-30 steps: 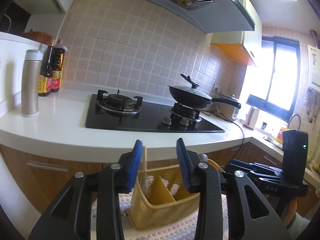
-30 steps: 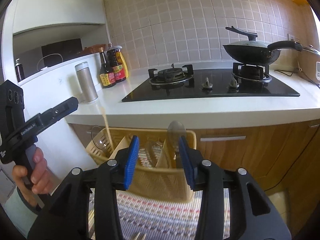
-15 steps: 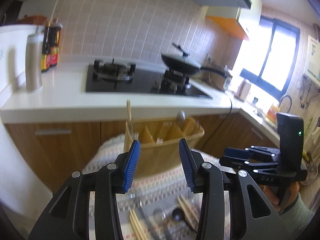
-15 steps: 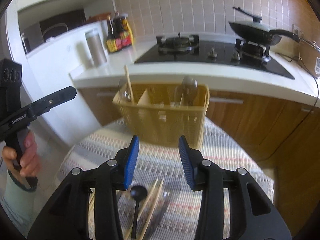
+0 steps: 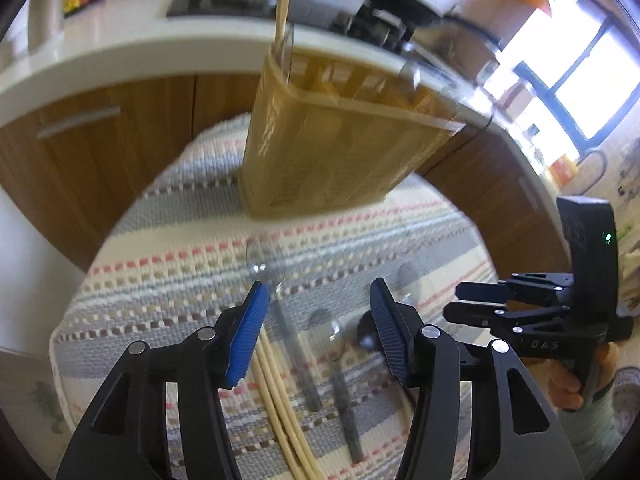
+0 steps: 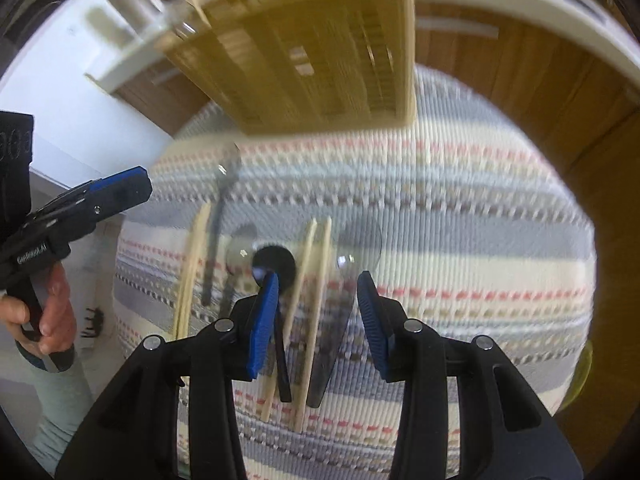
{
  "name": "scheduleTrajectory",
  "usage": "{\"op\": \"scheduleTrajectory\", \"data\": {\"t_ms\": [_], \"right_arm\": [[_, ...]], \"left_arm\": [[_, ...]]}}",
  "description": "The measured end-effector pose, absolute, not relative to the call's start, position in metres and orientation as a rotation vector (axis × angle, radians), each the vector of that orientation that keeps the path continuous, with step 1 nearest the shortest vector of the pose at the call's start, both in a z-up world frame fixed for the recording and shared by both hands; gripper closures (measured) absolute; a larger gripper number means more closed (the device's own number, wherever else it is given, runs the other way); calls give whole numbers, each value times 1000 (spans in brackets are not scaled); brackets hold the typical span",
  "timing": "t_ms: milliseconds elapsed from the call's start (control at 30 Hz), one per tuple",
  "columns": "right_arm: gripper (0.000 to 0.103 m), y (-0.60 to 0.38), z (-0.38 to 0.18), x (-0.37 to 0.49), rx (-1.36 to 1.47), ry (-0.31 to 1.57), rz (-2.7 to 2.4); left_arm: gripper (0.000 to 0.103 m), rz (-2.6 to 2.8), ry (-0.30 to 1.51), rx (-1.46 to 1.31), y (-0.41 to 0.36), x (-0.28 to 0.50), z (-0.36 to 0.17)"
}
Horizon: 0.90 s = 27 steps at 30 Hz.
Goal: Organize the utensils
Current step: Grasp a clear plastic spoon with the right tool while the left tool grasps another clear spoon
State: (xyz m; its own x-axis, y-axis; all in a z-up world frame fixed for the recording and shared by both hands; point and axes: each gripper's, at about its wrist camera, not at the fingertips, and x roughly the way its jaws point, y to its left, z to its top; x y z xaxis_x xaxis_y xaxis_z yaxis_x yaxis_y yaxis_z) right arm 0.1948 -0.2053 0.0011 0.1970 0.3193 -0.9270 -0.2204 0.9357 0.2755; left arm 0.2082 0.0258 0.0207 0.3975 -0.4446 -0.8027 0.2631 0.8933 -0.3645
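Note:
A yellow slotted utensil basket (image 5: 336,148) (image 6: 308,52) stands at the far side of a striped cloth, with a chopstick (image 5: 282,12) upright in it. Loose utensils lie on the cloth: chopsticks (image 5: 276,392) (image 6: 316,300), metal spoons (image 5: 288,320) (image 6: 224,216) and a black spoon (image 6: 274,268). My left gripper (image 5: 316,328) is open and empty above the chopsticks and spoons. My right gripper (image 6: 316,312) is open and empty above the chopstick pair and the black spoon. Both views are blurred.
The striped cloth (image 5: 160,280) (image 6: 480,240) covers a small round surface. Wooden cabinets (image 5: 100,140) and a white counter (image 5: 120,48) with a stove stand behind. The other gripper shows at the right in the left wrist view (image 5: 560,312) and at the left in the right wrist view (image 6: 80,208).
Both grippers have tilted down from the counter and stove towards the cloth. The loose utensils have come into view under the open jaws. The basket has shifted to the top of both views.

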Motion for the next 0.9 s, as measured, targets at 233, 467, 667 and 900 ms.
{"op": "scheduleTrajectory", "data": {"t_ms": [233, 467, 667, 900], "right_arm": [[70, -210, -37, 206, 103, 1426, 326], [75, -204, -52, 202, 85, 1439, 318], [76, -206, -60, 203, 59, 1448, 307], [80, -193, -60, 198, -30, 1439, 286]], "left_arm": [[54, -421, 1202, -183, 21, 244, -21], [61, -358, 1262, -119, 10, 265, -48], [66, -300, 1251, 21, -8, 264, -51], [66, -261, 1239, 167, -30, 260, -52]]}}
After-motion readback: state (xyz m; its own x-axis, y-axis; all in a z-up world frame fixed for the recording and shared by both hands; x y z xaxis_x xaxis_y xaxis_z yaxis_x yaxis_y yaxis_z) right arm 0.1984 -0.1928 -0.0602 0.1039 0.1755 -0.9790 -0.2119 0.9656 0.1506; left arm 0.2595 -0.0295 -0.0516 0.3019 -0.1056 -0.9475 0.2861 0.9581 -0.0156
